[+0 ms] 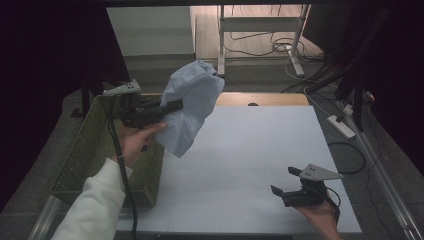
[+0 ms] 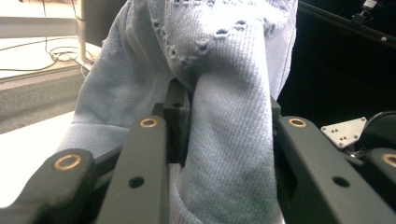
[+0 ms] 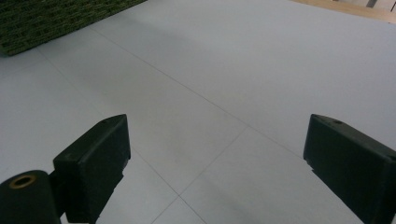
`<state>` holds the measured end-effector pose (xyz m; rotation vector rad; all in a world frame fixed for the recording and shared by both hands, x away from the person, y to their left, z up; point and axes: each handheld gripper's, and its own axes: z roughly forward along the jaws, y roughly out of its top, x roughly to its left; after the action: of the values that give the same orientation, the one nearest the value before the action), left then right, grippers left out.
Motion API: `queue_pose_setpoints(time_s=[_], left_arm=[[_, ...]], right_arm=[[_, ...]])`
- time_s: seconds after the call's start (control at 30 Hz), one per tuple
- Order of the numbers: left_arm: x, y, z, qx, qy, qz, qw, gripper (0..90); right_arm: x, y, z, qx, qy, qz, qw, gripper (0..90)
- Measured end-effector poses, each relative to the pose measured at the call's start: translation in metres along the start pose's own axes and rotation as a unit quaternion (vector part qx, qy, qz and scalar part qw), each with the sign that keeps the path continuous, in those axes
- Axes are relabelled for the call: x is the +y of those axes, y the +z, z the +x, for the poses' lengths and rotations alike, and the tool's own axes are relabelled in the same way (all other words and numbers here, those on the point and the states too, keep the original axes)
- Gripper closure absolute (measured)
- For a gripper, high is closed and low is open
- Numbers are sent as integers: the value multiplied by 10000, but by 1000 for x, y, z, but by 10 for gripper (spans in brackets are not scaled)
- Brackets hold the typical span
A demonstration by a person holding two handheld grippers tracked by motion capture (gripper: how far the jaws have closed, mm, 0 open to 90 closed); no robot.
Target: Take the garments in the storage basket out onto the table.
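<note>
Currently the left tongs are clamped on a pale blue knitted garment, held up in the air at the far left of the counter, just right of the green woven basket at the counter's left edge. In the left gripper view the garment is bunched thickly between the jaws, and the rest rises above them. In the high view the bulk of the cloth drapes to the right of the tongs, with a lower corner hanging beside the basket's near right rim, apart from the counter top.

The right tongs rest low at the near right of the counter, jaws standing well apart with nothing between them; the right gripper view confirms bare counter ahead.

Risks noted:
- The grip takes one bunched fold only. The free weight hanging to one side may pull the knit through the pads, dropping the garment partly over the basket rim.
- The hanging corner may snag on the woven rim if the garment is swung across it.
- The open-stitch pattern could catch on a jaw edge on release.
- The right tongs are well apart from the garment, so no second hold is ready to steady it.
</note>
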<state>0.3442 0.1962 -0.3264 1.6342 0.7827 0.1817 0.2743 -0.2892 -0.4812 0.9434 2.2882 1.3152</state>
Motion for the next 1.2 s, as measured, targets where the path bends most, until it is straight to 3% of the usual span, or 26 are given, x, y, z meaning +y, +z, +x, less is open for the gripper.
queue_pose_setpoints(time_s=[1.2], left_arm=[[-21, 27, -19, -427, -44, 185, 9989, 676]], right_arm=[[-1, 1, 0, -3, -22, 26, 10000, 76]])
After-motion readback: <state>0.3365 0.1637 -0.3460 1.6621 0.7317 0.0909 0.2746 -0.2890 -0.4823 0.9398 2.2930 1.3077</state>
